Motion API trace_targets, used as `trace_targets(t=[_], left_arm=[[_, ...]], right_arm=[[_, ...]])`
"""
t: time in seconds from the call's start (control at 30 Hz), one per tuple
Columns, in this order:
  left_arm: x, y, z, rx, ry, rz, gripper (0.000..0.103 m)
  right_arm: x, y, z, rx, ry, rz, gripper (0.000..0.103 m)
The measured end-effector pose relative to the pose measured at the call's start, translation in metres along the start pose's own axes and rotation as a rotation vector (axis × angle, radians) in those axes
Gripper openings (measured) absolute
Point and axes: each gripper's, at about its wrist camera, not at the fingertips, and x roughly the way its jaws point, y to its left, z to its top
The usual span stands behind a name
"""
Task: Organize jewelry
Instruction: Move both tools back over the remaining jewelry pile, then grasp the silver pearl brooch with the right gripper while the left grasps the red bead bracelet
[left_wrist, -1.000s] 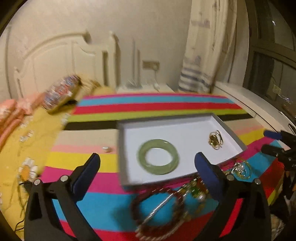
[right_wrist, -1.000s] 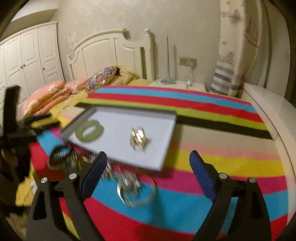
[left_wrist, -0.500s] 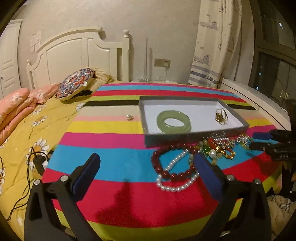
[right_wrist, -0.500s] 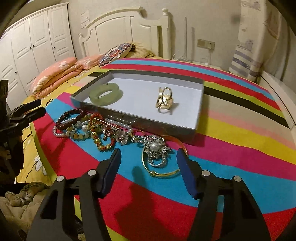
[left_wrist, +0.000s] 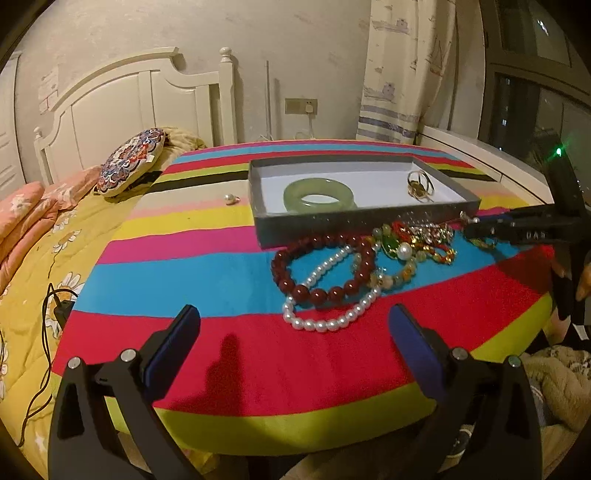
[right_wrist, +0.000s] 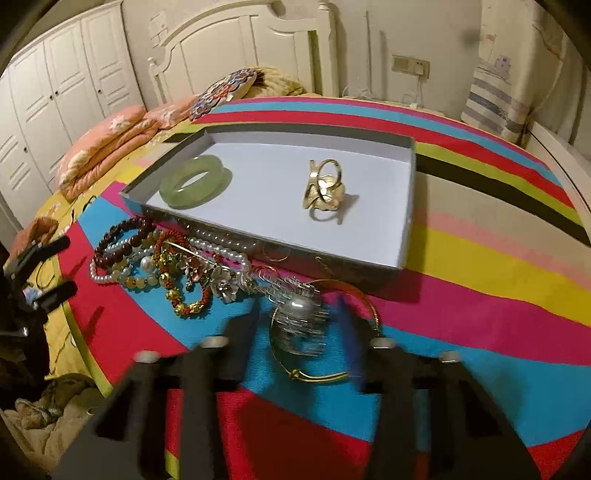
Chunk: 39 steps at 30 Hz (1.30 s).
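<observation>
Jewelry tray (right_wrist: 404, 206): jade bangle (right_wrist: 195, 181), gold ring (right_wrist: 325, 190) inside.

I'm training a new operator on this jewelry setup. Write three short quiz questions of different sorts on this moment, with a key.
1. True or false: the green bangle lies inside the tray.
2. Which item sits between the fingers of the right claw? A) red bead bracelet B) silver pearl brooch C) gold ring
3. Fill in: the single loose pearl lies on the striped cloth, ____ the tray.

Key
1. True.
2. B: the silver pearl brooch; the claw's fingers are closing around it.
3. Outside.
</observation>
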Motion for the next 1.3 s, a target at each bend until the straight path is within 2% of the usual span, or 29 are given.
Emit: trace_targets(t=[0.17, 0.33, 0.57, 0.83, 0.93, 0.97, 1.03, 1.13, 1.2, 1.3], left_arm=[[0.002, -0.009, -0.001, 0.036, -0.001, 0.007, 0.101], [0.001, -0.011, 0.0, 0.048, -0.01, 0.011, 0.101], [-0.001, -0.001, 0.002, -0.009, -0.024, -0.015, 0.101], [0.022, 0.012, 0.008, -0.092, 0.046, -0.073, 0.101], [0.022, 0.005, 0.018, -0.069, 0.032, -0.072, 0.1], [0.02, 0.001, 0.021, -0.043, 0.017, -0.063, 0.098], [0.017, -0.014, 0.03, 0.038, -0.01, -0.048, 0.087], [0.022, -0.029, 0.04, 0.105, 0.004, -0.078, 0.072], [0.033, -0.037, 0.047, 0.127, 0.034, -0.103, 0.065], [0.054, -0.04, 0.051, 0.118, 0.108, -0.134, 0.044]], right_arm=[[-0.009, 0.005, -0.002, -0.032, -0.039, -0.021, 0.023], [-0.021, 0.005, -0.003, -0.042, -0.087, -0.048, 0.023], [-0.042, 0.009, 0.0, -0.066, -0.163, -0.074, 0.022], [-0.046, 0.014, -0.001, -0.078, -0.17, -0.076, 0.023], [-0.046, 0.015, -0.001, -0.08, -0.172, -0.075, 0.023], [-0.046, 0.016, -0.001, -0.081, -0.174, -0.074, 0.023], [-0.046, 0.016, -0.001, -0.082, -0.176, -0.075, 0.023], [-0.047, 0.017, -0.001, -0.079, -0.178, -0.072, 0.023], [-0.047, 0.016, -0.001, -0.078, -0.18, -0.073, 0.023], [-0.048, 0.014, -0.002, -0.072, -0.183, -0.074, 0.023]])
